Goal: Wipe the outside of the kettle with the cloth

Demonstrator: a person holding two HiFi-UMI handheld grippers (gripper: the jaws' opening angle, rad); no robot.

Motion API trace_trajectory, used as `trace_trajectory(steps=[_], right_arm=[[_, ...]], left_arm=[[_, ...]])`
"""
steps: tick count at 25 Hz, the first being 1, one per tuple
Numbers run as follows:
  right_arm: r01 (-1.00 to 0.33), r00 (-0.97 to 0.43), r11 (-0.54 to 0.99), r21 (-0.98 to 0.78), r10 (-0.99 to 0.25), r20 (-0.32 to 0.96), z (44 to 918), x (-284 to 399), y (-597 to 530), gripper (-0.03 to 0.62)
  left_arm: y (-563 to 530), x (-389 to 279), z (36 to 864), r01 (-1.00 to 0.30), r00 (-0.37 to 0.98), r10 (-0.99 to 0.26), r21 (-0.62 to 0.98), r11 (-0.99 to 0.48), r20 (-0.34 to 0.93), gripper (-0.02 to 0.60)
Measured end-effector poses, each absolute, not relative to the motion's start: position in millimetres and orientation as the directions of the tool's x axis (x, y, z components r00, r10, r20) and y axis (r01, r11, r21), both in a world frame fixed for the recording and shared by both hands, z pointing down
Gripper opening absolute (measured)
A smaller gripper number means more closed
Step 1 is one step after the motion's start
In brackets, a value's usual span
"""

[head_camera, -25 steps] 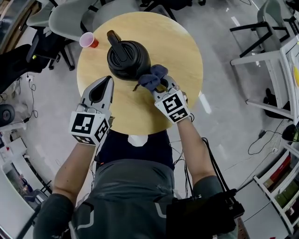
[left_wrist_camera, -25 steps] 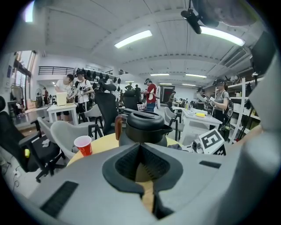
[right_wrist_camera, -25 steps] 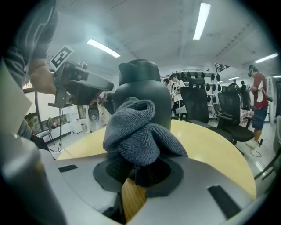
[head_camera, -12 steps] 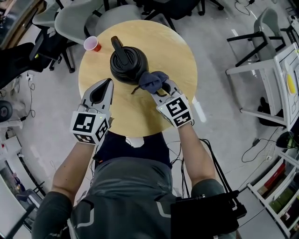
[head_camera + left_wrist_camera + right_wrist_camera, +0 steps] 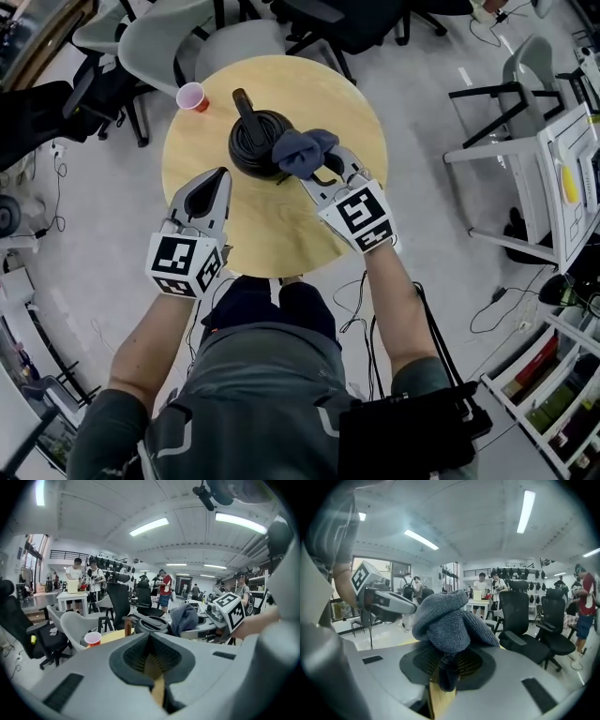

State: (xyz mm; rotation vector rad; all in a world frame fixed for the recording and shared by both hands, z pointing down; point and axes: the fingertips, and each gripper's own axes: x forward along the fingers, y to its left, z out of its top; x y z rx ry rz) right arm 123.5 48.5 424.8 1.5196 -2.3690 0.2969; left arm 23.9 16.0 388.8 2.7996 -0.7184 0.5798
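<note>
A black kettle (image 5: 253, 142) with a wooden-tipped handle stands on the round wooden table (image 5: 272, 234). My right gripper (image 5: 320, 170) is shut on a dark blue cloth (image 5: 304, 151), which lies against the kettle's upper right side. In the right gripper view the cloth (image 5: 449, 619) bulges out of the jaws and hides the kettle. My left gripper (image 5: 221, 176) is shut on nothing, low over the table just left of and nearer than the kettle. The left gripper view shows the kettle (image 5: 151, 623) ahead, with the cloth (image 5: 184, 618) at its right.
A red cup (image 5: 192, 96) stands near the table's far left edge. Office chairs (image 5: 169, 42) ring the far side of the table. A white desk (image 5: 562, 178) stands to the right. Several people stand farther back in the room.
My right gripper has carried the cloth from the kettle's near right side up onto its upper right side. The left gripper has stayed where it was.
</note>
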Motion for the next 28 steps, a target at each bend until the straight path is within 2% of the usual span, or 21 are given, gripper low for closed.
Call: trace_trajectory(steps=[3,10,15,22,28], right_arm=[[-0.905,-0.399,0.424,-0.016,-0.838,0.372,433,122,46,0.094],[-0.925,-0.378,0.349,-0.153,-0.888,0.260,441,130,44,0.092],[-0.931,-0.338,0.290,-0.222,-0.914,0.225,458,146,49,0.092],[-0.953,-0.260,0.174,-0.250,-0.892,0.369,524,154,48,0.091],[-0.976,-0.175,0.081,-0.200,-0.839,0.515,573,156,46,0.091]], left_arm=[[11,26,392,-0.476,0.816,-0.408,0.076,-0.876,0.411,0.009],[3,27,414,-0.459,0.828,-0.378,0.112,-0.881,0.414,0.009],[1,28,429,-0.450,0.830,-0.366,0.118,-0.885,0.420,0.009],[-2,27,437,-0.430,0.837,-0.348,0.115,-0.896,0.422,0.009],[-6,30,441,-0.420,0.844,-0.337,0.125,-0.899,0.417,0.009]])
